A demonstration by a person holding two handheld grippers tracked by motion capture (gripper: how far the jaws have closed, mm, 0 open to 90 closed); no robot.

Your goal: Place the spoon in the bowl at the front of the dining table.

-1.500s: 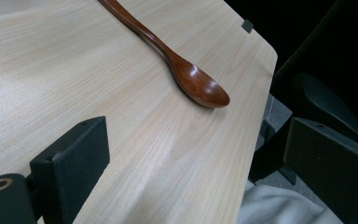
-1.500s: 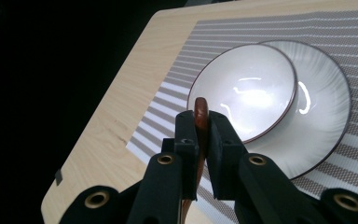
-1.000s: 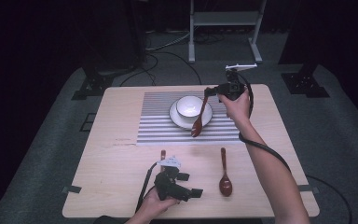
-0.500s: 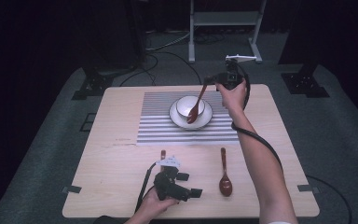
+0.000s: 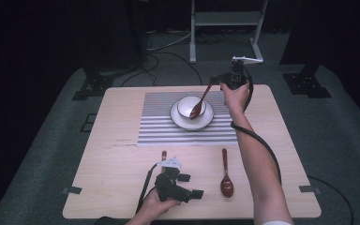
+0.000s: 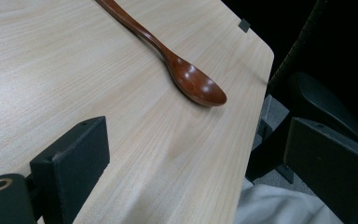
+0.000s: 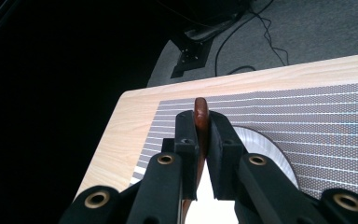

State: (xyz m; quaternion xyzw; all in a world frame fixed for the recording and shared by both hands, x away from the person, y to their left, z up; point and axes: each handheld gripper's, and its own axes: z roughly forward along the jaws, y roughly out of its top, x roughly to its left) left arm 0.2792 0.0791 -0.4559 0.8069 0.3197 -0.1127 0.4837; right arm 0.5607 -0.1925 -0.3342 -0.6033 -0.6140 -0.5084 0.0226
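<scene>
Spoon: clamped in right gripper, slanting to 7 o'clock, tip in bowl. Left gripper: jaws apart, empty.

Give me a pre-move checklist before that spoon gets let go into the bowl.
1. Right hand-held gripper clamped on the held spoon's handle: ok.
2. Spoon's scoop end down inside the bowl: ok.
3. Scoop resting on the bowl's bottom: cannot tell.
4. Bowl seated on its plate, on the striped mat: ok.
5. Left hand-held gripper open and holding nothing, near the table's front edge: ok.
6. Second spoon lying flat on the table, away from the bowl: ok.
</scene>
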